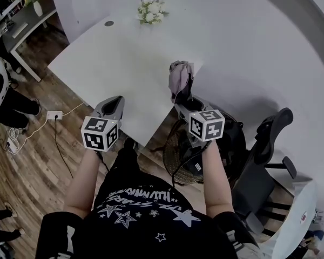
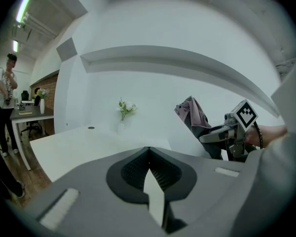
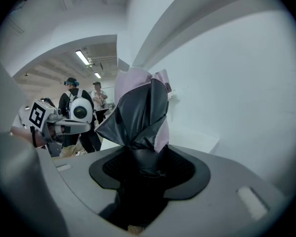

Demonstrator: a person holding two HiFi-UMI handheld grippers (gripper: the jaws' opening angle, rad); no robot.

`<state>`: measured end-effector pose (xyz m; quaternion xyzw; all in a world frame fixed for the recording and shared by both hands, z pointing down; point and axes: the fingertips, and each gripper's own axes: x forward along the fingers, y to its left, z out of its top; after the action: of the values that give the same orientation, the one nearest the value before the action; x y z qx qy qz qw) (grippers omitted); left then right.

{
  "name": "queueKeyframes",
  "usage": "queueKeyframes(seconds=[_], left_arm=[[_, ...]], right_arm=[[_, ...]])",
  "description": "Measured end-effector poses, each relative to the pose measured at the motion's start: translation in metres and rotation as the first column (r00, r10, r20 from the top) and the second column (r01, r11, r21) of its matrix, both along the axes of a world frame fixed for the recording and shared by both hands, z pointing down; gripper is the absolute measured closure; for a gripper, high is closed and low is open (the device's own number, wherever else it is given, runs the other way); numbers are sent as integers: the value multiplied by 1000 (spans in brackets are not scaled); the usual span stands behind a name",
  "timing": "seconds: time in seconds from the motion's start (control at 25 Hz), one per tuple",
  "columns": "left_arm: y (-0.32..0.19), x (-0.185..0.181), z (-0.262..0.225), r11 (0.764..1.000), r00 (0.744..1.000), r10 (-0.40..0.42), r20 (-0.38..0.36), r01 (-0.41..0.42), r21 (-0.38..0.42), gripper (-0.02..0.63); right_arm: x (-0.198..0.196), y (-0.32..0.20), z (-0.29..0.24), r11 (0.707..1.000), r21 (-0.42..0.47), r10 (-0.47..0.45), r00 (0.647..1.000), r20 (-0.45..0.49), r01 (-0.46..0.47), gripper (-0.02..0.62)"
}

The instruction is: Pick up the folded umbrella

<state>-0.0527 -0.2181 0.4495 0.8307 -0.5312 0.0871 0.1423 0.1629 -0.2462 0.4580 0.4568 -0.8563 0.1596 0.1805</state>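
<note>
Over the white desk's (image 1: 124, 69) right edge the right gripper (image 1: 183, 99) is clamping the umbrella (image 1: 179, 75) upright, seemingly off the top, left gripper (image 1: 114, 104) hanging shut and empty; best squeezing firmly, lifting steadily.

The room is bright, lit evenly by ceiling light strips (image 3: 84, 58), and the white table (image 1: 113, 63) is nearly washed out, with only soft grey shadows on the wall (image 1: 259, 47). All three views bend strongly at the edges with black corners, and near the lens the gripper views are soft, where the folded umbrella (image 3: 138, 117) looks dark.
</note>
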Motion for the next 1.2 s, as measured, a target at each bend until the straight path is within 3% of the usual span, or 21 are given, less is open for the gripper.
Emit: queueKeyframes(seconds=[0.56, 1.2], left_arm=[[59, -5, 7, 999, 999, -44, -1, 44, -25, 603], [64, -6, 8, 996, 998, -70, 1, 70, -48, 603]], right_arm=[[-4, 54, 8, 1000, -18, -16, 999, 40, 17, 364], [-5, 55, 17, 998, -55, -22, 998, 59, 25, 363]])
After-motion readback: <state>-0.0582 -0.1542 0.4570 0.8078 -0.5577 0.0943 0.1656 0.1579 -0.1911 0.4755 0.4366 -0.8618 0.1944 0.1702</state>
